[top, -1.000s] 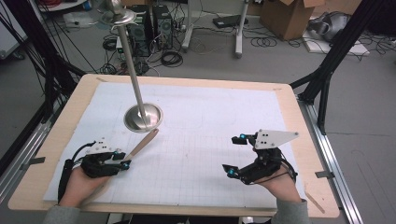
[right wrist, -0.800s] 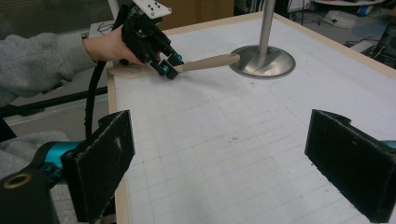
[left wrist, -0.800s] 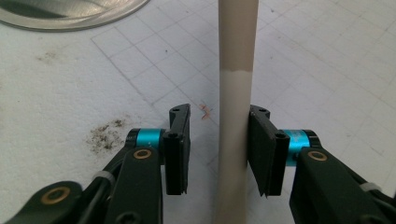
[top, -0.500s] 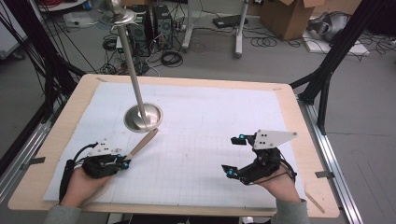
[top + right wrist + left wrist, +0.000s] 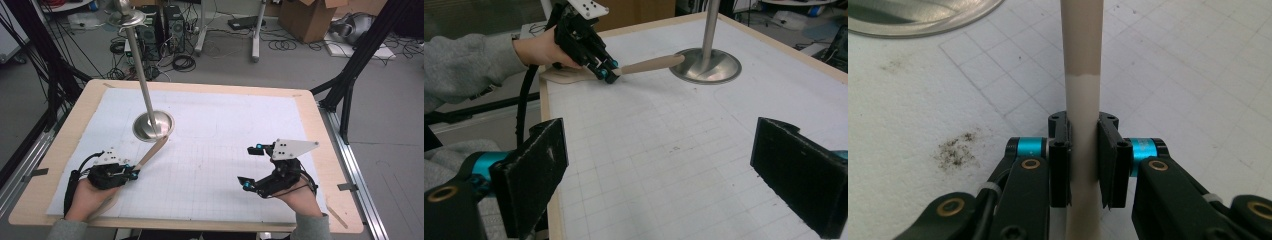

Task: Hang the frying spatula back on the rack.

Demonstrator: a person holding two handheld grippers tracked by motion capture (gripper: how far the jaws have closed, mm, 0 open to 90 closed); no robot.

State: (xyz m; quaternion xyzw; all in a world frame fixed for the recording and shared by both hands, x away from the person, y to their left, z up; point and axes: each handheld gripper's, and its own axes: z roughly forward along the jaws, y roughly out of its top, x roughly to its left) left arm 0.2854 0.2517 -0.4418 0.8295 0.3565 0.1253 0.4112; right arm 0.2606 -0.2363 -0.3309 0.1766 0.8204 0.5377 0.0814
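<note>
Left gripper view: left gripper [image 5: 1083, 160] pinching the beige spatula handle [image 5: 1081, 100]
Handle lies near the table's [image 5: 60, 150] near-left corner, tip at the steel stand base [image 5: 152, 126]; right gripper [image 5: 252, 167] spread wide, its jaws holding nothing

We see a pale wooden table [image 5: 330, 150] topped with a white gridded sheet [image 5: 235, 130], standing on a grey floor [image 5: 395, 125]. Behind it lie tangled black cables [image 5: 182, 62], a brown cardboard box [image 5: 307, 17] and black metal frame struts [image 5: 362, 55].
</note>
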